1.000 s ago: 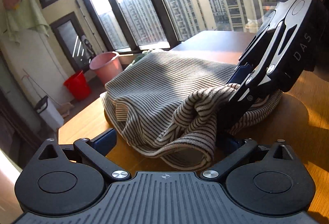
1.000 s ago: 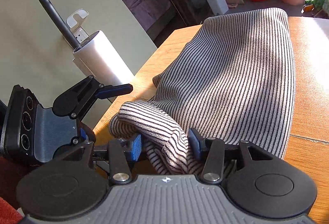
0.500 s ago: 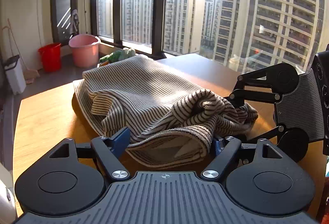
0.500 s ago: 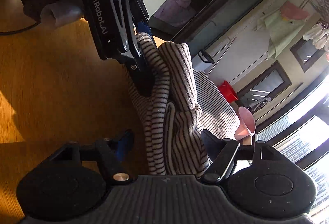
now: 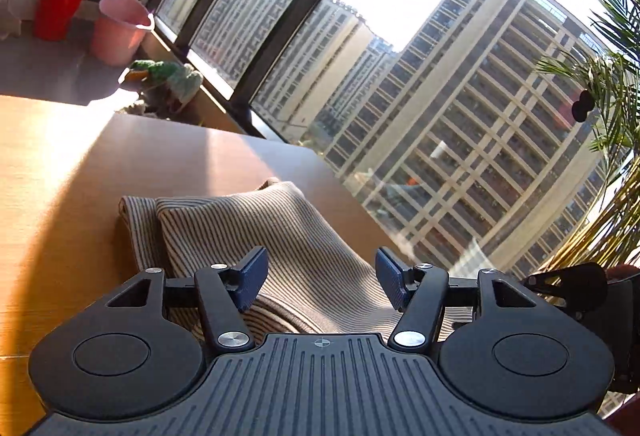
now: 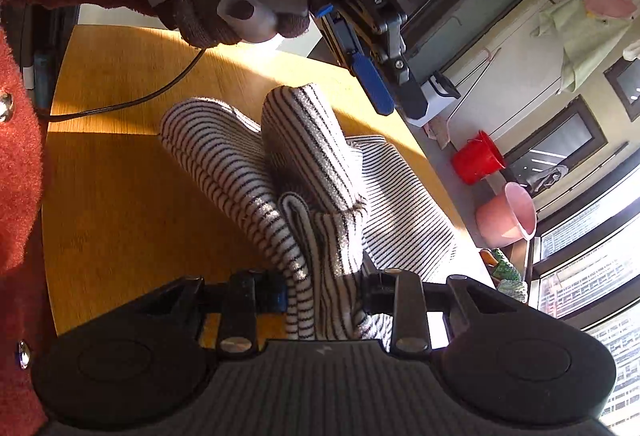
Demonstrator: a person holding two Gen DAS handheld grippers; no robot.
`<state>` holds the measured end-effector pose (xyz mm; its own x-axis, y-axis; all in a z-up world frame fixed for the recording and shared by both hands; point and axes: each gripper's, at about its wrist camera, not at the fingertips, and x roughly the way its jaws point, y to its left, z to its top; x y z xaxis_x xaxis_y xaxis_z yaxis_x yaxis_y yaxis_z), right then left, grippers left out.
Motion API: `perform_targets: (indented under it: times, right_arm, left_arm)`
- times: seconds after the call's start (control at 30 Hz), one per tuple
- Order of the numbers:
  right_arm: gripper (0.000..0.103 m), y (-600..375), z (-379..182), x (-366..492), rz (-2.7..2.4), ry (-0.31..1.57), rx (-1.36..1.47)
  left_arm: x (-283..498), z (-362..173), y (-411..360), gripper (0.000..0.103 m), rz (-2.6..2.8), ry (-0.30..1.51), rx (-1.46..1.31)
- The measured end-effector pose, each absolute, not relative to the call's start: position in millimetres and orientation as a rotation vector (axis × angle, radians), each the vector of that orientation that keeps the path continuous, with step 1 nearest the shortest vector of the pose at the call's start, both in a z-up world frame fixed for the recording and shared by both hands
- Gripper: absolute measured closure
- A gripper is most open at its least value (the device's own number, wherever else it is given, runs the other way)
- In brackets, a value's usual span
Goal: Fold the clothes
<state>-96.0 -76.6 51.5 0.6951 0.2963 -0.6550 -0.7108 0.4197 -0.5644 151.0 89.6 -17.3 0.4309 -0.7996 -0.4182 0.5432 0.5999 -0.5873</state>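
The striped garment [image 6: 320, 220] is lying on the wooden table [image 6: 120, 195], bunched folds gripped in the closing right gripper [image 6: 324, 296]; the left gripper [image 5: 320, 282], earlier wider, is closing empty above it. Its length is running toward the window [image 5: 248, 15].

A cream knit garment with thin dark stripes [image 6: 312, 171] lies partly folded on the wooden table [image 6: 120, 187]. Its far part rests flat in smooth layers [image 5: 256, 224], edges roughly aligned. The near end is bunched into thick rolls, lifted off the surface, one rounded fold standing up above the rest.
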Motion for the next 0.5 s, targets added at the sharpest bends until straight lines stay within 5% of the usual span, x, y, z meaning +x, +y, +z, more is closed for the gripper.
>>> perform_targets:
  times: [0.27,0.5]
  right_arm:
    - [0.072,-62.7,118.1,-67.2,0.688,0.397,-1.038]
    - [0.064,-76.8,67.4,73.2,0.733,0.666,-0.752]
  left_arm:
    - [169.8,-65.4,108.4,0.045,-0.842,0.863,-0.515]
    - [169.7,-61.5,109.2,0.045,-0.836,0.853,-0.442]
